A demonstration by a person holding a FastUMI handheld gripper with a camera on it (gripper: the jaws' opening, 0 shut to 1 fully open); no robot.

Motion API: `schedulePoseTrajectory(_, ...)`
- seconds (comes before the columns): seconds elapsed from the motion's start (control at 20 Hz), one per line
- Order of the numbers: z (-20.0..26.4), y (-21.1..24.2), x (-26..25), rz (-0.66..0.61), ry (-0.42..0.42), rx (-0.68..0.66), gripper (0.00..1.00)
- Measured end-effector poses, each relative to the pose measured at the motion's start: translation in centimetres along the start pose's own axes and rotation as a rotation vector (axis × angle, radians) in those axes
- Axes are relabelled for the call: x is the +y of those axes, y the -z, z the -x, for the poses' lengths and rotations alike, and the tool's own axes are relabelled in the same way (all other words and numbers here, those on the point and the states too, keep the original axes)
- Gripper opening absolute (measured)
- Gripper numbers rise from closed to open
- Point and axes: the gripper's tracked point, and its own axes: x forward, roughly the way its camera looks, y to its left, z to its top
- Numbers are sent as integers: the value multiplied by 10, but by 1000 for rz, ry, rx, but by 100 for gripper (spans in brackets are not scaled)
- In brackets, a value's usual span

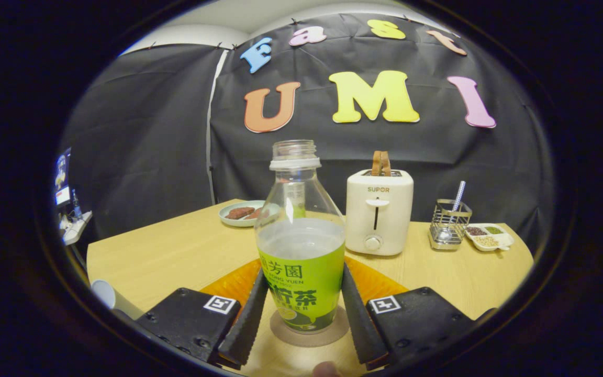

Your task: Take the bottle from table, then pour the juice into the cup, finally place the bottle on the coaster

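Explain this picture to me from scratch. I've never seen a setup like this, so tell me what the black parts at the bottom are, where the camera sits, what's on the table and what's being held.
The camera rides on a hand-held gripper and looks forward along its two jaws, the black parts at the bottom. No robot arm is involved; a person carries the tool.

Between the jaws stands an uncapped bottle, partly full, with a green label. Both jaws appear to press its sides. It stands upright on a round coaster, with an orange mat beyond that.

On the wooden table behind it are a white toaster, a plate of food, a wire holder with a utensil, and a small divided dish. A white cup sits beside the left jaw.
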Motion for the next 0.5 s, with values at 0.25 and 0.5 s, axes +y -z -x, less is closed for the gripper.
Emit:
schedulePoseTrajectory(0.25, 5, 5, -1, -11, 0, 11, 88)
schedulePoseTrajectory(0.5, 25, 2, 1, -46, 18, 6, 100)
